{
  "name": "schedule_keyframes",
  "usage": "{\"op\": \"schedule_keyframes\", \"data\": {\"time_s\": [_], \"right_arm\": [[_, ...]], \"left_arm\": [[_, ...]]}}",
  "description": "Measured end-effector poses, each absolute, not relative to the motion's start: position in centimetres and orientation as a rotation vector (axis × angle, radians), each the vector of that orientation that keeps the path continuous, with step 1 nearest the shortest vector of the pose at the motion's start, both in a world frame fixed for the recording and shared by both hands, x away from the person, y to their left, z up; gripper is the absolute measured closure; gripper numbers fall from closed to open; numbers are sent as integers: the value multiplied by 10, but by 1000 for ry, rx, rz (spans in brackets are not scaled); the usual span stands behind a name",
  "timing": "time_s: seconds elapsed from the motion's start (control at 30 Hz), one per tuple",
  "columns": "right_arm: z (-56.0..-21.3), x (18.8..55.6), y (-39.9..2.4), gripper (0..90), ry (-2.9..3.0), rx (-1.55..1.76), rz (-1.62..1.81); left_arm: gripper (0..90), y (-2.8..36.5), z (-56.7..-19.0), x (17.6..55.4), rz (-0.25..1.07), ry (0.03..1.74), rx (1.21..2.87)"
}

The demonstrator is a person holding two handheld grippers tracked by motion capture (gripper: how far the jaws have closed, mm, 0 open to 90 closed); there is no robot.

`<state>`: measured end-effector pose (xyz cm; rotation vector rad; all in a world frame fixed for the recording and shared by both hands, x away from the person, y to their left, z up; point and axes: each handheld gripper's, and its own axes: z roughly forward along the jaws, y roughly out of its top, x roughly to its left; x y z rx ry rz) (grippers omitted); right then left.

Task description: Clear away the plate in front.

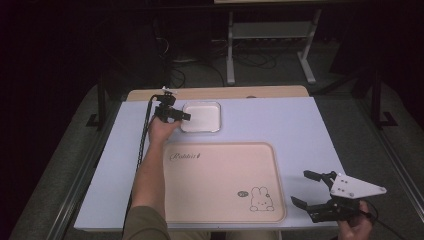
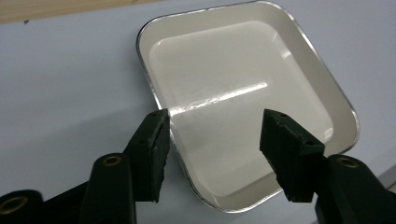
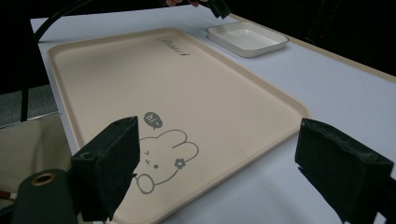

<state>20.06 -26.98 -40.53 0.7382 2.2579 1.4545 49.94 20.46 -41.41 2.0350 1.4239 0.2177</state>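
the step in hand looks like the grasp of the small white dish, which sits flat on the table just beyond the far edge of the big beige tray, near that tray's left corner. the left gripper is at the dish's left rim, reached out on a long forearm. in the left gripper view the gripper's two black fingers straddle the near corner of the dish: one finger lies outside the metal-edged rim over the bare table, the other over the white inside. they stand partly open, with a clear gap, and neither pad presses on the rim, so nothing is held yet.

the right gripper rests low at the near right corner of the table, just off the tray's right edge. its fingers are spread wide and hold nothing; in the right gripper view they frame the rabbit drawing on the tray, with the dish far off at the top.

the next move, as i judge it, calls for the left fingers to drop a little so the rim lies squarely between the pads, then to close on it. the rim is thin and the glaze looks slick, so the bite needs to sit well over the edge before any lift, or the dish may tip or slide out. the tray beside it seems the likely place for it.
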Motion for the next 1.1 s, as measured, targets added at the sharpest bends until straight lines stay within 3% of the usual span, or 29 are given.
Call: {"op": "schedule_keyframes", "data": {"time_s": [0.5, 0.73, 1.1], "right_arm": [[-405, 200, -269, 131, 2266, 727, 1448], [-405, 200, -269, 131, 2265, 724, 1450], [-405, 201, -269, 131, 2271, 720, 1446]], "left_arm": [[722, 206, -433, 506, 195, 1572, 2038], [789, 208, -438, 507, 138, 1602, 2036], [859, 218, -444, 508, 9, 1682, 1865]]}}
